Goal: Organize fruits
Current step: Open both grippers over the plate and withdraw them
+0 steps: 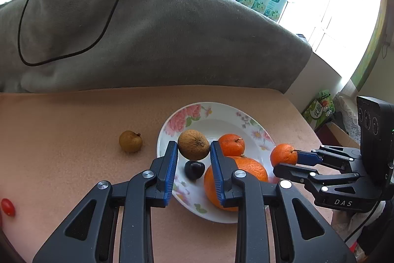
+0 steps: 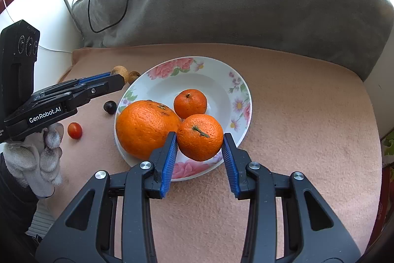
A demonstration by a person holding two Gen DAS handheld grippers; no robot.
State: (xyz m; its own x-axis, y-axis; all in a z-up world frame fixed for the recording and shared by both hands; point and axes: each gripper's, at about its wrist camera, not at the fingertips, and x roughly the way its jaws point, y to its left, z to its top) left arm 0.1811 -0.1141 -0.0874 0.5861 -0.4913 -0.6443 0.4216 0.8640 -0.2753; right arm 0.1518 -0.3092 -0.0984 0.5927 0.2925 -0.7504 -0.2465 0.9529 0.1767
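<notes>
A floral white plate (image 1: 172, 125) (image 2: 221, 75) sits on the peach-coloured cloth. It holds a large orange (image 1: 251, 169) (image 2: 145, 127) and a small mandarin (image 1: 231, 143) (image 2: 190, 103). My left gripper (image 1: 194, 148) is shut on a brown longan (image 1: 193, 144) and holds it above the plate's left edge. My right gripper (image 2: 200, 137) is shut on another mandarin (image 2: 200, 137) (image 1: 283, 154) over the plate's near rim. A dark cherry (image 1: 194, 169) (image 2: 110, 107) lies on the cloth left of the plate, below the longan.
A second longan (image 1: 130, 141) (image 2: 120, 73) and a small red tomato (image 1: 8, 207) (image 2: 74, 130) lie on the cloth left of the plate. A grey blanket (image 1: 147, 36) with a black cable rises behind. The table edge drops off at the right.
</notes>
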